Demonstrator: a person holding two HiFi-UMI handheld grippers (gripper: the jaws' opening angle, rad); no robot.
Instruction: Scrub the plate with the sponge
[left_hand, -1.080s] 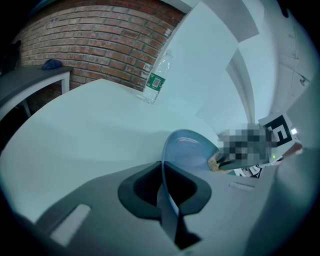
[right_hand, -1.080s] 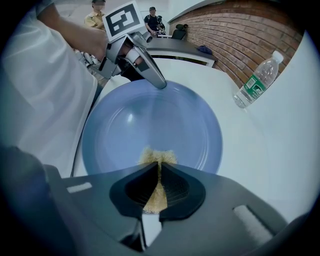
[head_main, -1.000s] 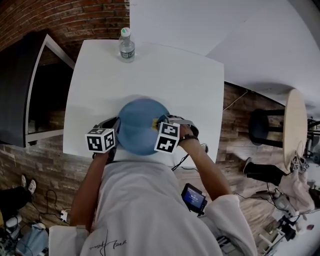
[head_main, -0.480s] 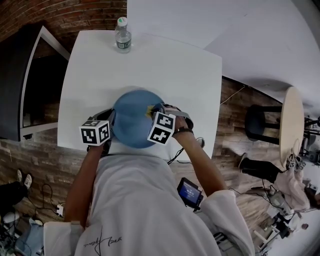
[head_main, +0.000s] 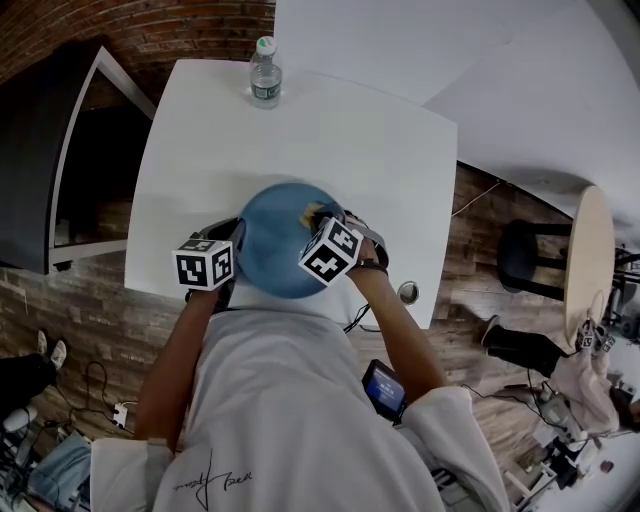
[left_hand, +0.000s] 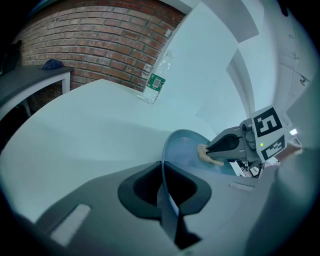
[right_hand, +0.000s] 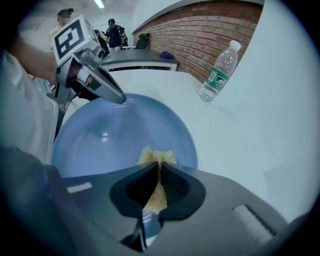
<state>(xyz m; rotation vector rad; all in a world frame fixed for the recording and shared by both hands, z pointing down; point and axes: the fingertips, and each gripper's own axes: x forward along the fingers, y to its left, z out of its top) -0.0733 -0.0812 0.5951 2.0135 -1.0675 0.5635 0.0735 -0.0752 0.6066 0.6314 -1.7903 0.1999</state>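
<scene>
Right gripper view is showing the right gripper (right_hand: 157, 186) clamping the sponge (right_hand: 157, 156), which is pressing on the plate (right_hand: 110, 140) straight ahead of its jaws; the left gripper (right_hand: 119, 98) is pinching the plate's opposite rim, over the near edge of the table (right_hand: 225, 135).

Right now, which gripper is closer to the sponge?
Right. The right gripper holds the sponge; the left gripper clamps the plate at its opposite edge.

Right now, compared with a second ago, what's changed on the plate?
The right gripper has slid the sponge slightly toward the far rim of the plate. Nothing taken or released: the left gripper still clamps the plate's edge; bottle and table unchanged.
</scene>
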